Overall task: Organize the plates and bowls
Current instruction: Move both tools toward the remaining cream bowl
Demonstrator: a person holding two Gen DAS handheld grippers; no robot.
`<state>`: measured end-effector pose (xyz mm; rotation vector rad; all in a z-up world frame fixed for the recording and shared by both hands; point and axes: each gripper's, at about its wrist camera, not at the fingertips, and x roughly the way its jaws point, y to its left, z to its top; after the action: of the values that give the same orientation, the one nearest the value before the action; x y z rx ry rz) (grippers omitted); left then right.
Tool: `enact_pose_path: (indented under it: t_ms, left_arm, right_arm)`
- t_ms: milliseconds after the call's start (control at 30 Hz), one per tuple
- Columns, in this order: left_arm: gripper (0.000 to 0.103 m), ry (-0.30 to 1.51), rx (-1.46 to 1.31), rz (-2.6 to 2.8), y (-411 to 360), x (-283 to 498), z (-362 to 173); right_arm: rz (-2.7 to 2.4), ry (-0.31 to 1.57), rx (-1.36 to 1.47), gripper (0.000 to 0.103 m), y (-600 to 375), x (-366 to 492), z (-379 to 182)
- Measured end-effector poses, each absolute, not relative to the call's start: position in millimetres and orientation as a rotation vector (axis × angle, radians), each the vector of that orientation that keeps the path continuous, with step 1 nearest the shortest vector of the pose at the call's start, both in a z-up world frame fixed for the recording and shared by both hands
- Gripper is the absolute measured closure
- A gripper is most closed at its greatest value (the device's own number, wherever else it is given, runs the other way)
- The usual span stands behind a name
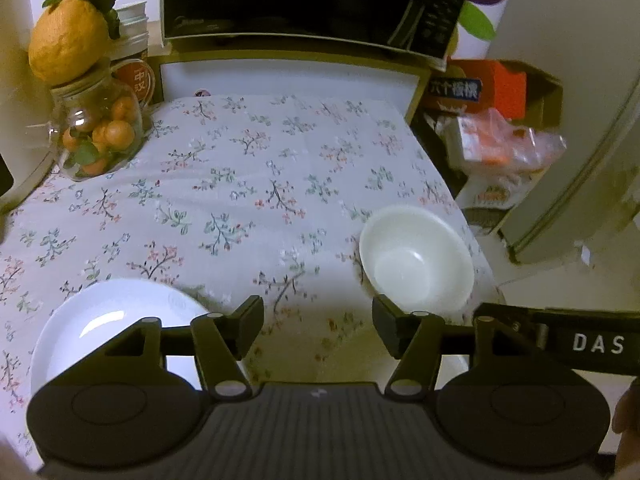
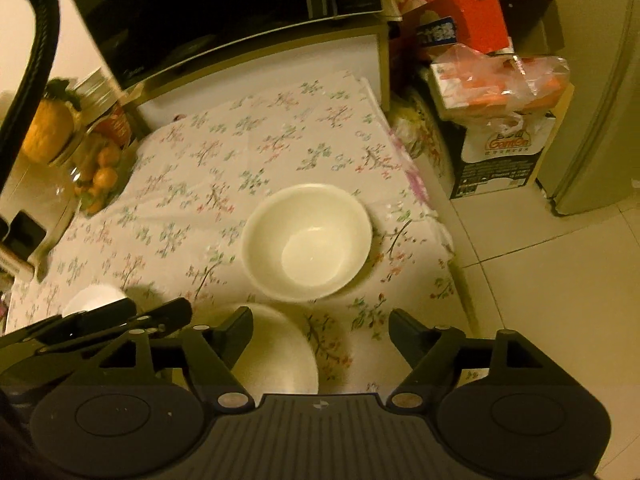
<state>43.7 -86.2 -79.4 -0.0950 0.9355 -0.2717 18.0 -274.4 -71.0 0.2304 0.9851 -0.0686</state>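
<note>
A white bowl stands upright near the right edge of the floral tablecloth; the right wrist view has this bowl at its centre. A white plate lies at the near left, partly under my left gripper, which is open with only cloth between its fingers. My right gripper is open just short of the bowl. Below its left finger lies another white dish, partly hidden. The left gripper reaches in from the left over the plate.
A glass jar of small oranges with a large yellow fruit on top stands at the far left. A black microwave sits behind the table. Boxes and bags and a fridge stand right of the table's edge.
</note>
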Motion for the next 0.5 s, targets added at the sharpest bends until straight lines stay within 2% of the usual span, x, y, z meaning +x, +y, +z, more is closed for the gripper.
enact_pose_path:
  t_ms: [167, 500]
  left_arm:
    - [0.042, 0.923, -0.080, -0.279, -91, 57, -82]
    - [0.042, 0.963, -0.139, -0.308, -105, 85, -94]
  right_arm:
    - [-0.105, 0.986, 0.291, 0.029, -283, 30, -72]
    - [-0.187, 1.008, 0.342, 0.029, -288, 54, -82]
